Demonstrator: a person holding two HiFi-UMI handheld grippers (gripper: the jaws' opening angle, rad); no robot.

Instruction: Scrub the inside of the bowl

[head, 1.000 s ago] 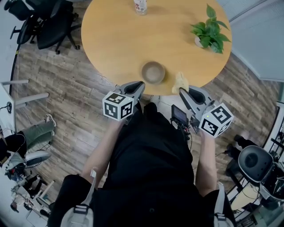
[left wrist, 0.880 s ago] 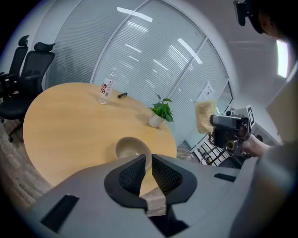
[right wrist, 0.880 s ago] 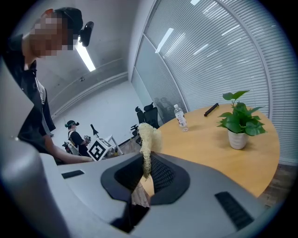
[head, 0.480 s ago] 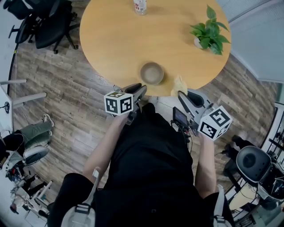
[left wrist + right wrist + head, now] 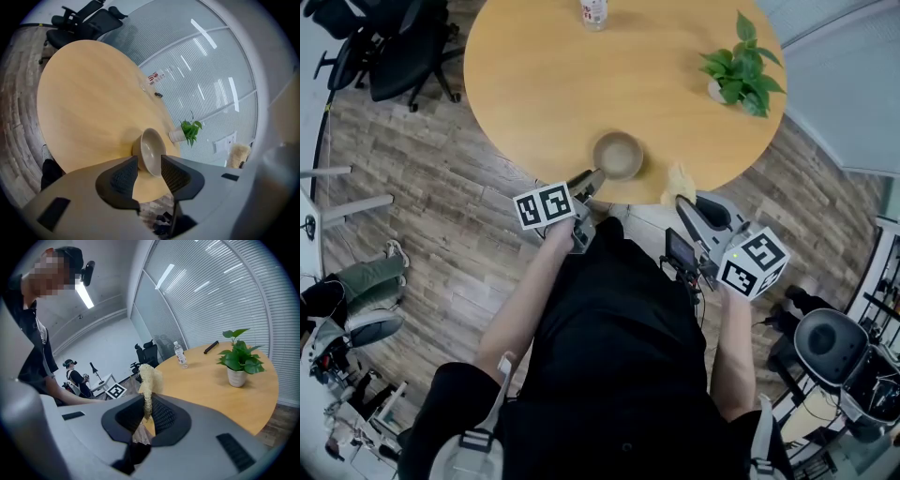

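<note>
The left gripper's (image 5: 149,168) jaws are released and have just been opening, pressing on nothing. The bowl (image 5: 151,157) stands just past their tips, at the tabletop's (image 5: 544,84) 6 o'clock edge. The right gripper's (image 5: 146,403) jaws are clenched on a yellow scrubber (image 5: 149,378), at the bowl's 4 o'clock. A plant (image 5: 741,64) stands at its 2 o'clock.

head: overhead, facing down | gripper views: low, close, across table (image 5: 544,94) | shared: table

I see bright, even light from ceiling strips (image 5: 85,294); soft shadows, sharp focus, heavy fisheye bending at edges.
</note>
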